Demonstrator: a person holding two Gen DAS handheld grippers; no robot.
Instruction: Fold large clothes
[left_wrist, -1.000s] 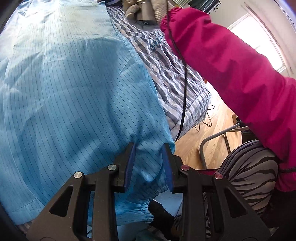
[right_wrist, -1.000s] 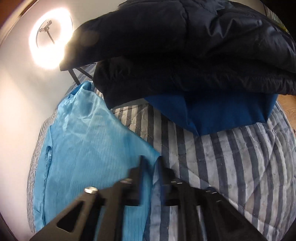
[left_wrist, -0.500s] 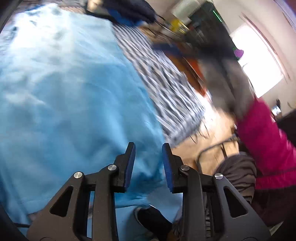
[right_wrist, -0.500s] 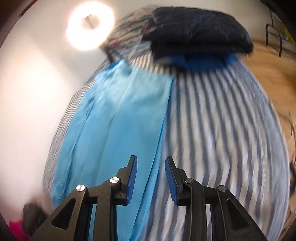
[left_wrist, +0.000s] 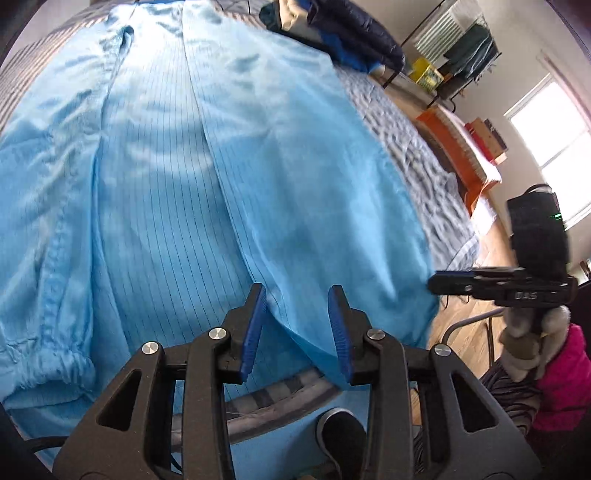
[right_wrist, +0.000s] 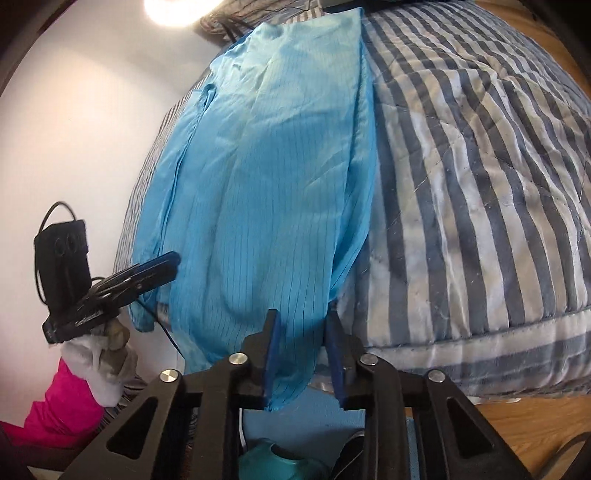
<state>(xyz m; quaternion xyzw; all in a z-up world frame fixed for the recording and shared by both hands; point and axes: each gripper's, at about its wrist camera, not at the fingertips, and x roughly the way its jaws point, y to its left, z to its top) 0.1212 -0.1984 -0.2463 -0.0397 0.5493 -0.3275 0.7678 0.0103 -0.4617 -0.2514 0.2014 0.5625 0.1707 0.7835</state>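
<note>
A large light-blue pinstriped garment (left_wrist: 184, 166) lies spread lengthwise on a bed, and its near hem hangs over the edge. My left gripper (left_wrist: 297, 325) hovers at that hem with a fold edge running between its jaws. The jaws are opening and the blue pads stand clear of the cloth. In the right wrist view the same garment (right_wrist: 266, 184) droops off the bed's end. My right gripper (right_wrist: 301, 350) straddles the hanging corner, its jaws closing with cloth between them and a gap still showing. Each gripper appears in the other's view: the right gripper (left_wrist: 454, 282) and the left gripper (right_wrist: 162, 264).
A blue-and-white striped quilt (right_wrist: 480, 184) covers the bed to the garment's right. A dark puffer jacket (left_wrist: 354, 33) lies at the far end. An elastic cuff (left_wrist: 55, 362) sits near left. A white wall (right_wrist: 74, 110), a pink sleeve (right_wrist: 48, 417), a shoe (left_wrist: 340, 432) and a clothes rack (left_wrist: 461, 48) surround the bed.
My right gripper swept back from the dark jacket at the far end to the garment's near hanging corner. My left gripper slid along the hem from the cuff toward the middle.
</note>
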